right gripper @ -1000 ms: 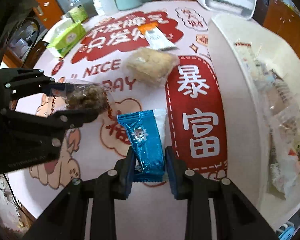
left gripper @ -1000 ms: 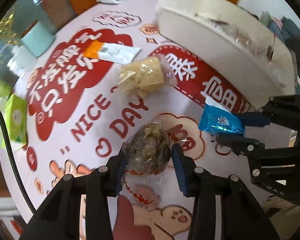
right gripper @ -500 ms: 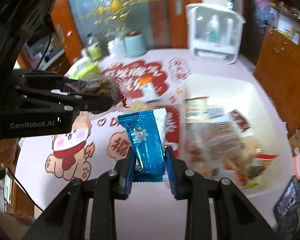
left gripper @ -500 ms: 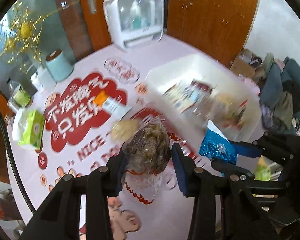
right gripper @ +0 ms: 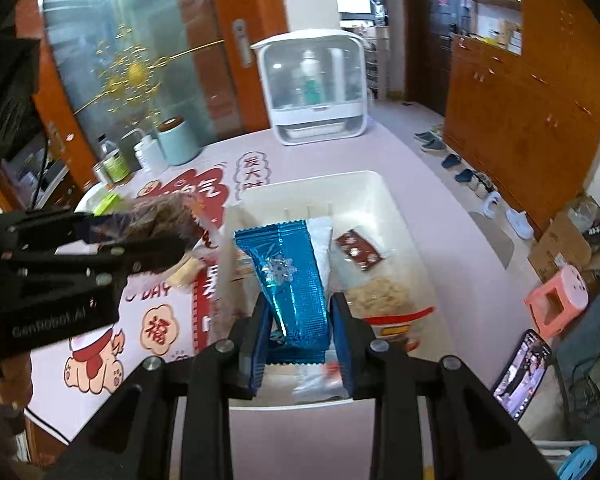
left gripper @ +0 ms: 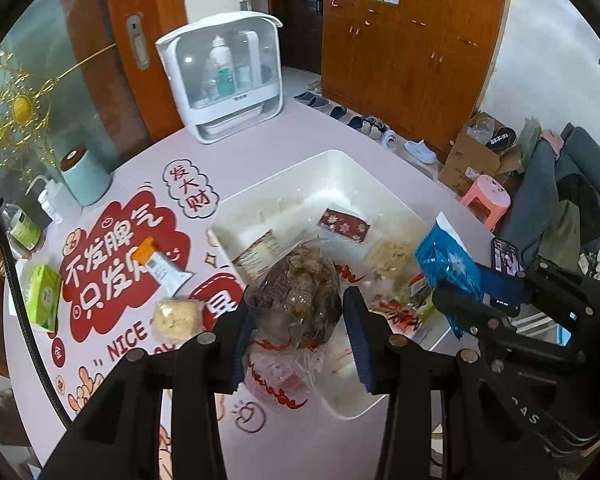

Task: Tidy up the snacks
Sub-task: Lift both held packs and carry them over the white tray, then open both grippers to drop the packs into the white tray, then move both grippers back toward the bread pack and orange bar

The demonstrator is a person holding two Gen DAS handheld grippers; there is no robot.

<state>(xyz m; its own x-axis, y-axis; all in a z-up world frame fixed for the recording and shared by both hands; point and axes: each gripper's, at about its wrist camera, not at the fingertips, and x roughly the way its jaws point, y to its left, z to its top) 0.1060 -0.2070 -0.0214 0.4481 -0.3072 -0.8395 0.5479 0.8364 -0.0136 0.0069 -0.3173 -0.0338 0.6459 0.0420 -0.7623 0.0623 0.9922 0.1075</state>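
The left gripper [left gripper: 296,320] had its blue-padded jaws part-way apart and clamped on a clear plastic bag of dark brown dried snack [left gripper: 298,300], red script printed on the film below; that bag hung above the near-left corner of the white rectangular plastic bin [left gripper: 284,178]; the right gripper [right gripper: 300,320] was pinched almost closed on a shiny blue foil snack packet [right gripper: 288,276] bearing a silver snowflake, held upright over the bin's near half; "GenRobot.AI" read faintly on the left tool's black body in the right wrist view; inside the bin lay a dark red wrapper with white flowers [left gripper: 344,226], a pale crumbly snack in clear wrap [left gripper: 392,254] and other packets I could not read; on the pink printed tablecloth [left gripper: 260,148] "NICE" and part of "DAY" showed among red Chinese characters; an orange-and-white sachet [left gripper: 160,266] and a pale yellow wrapped cake [left gripper: 176,318] sat left of the bin, apart from its wall; the bin's far half was mostly bare; a white clear-fronted cabinet of bottles [left gripper: 224,80] stood well behind, a green tissue box [left gripper: 42,296] near the left table edge.
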